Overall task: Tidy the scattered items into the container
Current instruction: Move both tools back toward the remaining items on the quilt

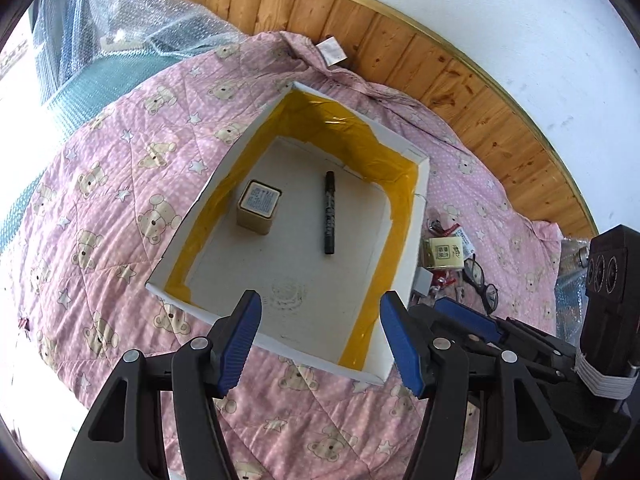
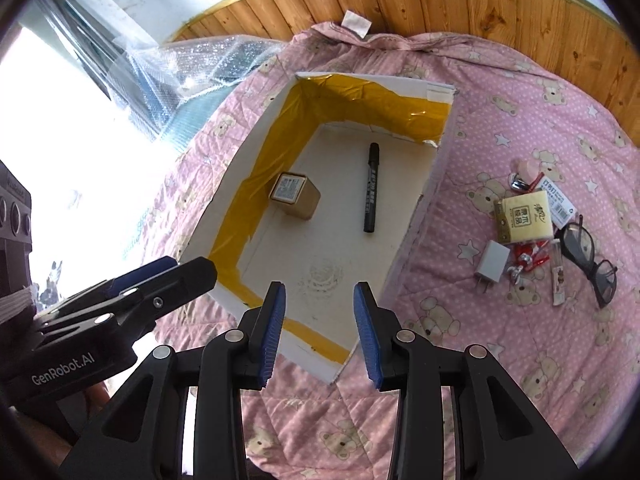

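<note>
Both grippers hang over the near edge of the white box [image 2: 404, 84] with the yellow tape inside — left gripper [image 1: 320, 336] spread wide, right gripper [image 2: 320, 328] a bit narrower, neither holding anything. Inside the box sit a black marker [image 2: 371, 188] and a small tan tin [image 2: 295, 196]. The leftovers — tissue pack [image 2: 523, 218], glasses [image 2: 588, 258], white charger [image 2: 493, 266] — lie on the pink bear quilt [image 2: 520, 360], just right of the box.

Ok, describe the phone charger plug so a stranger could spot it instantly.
Start at the white box on the pink quilt; the loose pile lies to its right. The charger plug is the plain white block on the pile's near-left edge, beside the yellow tissue pack.
</note>
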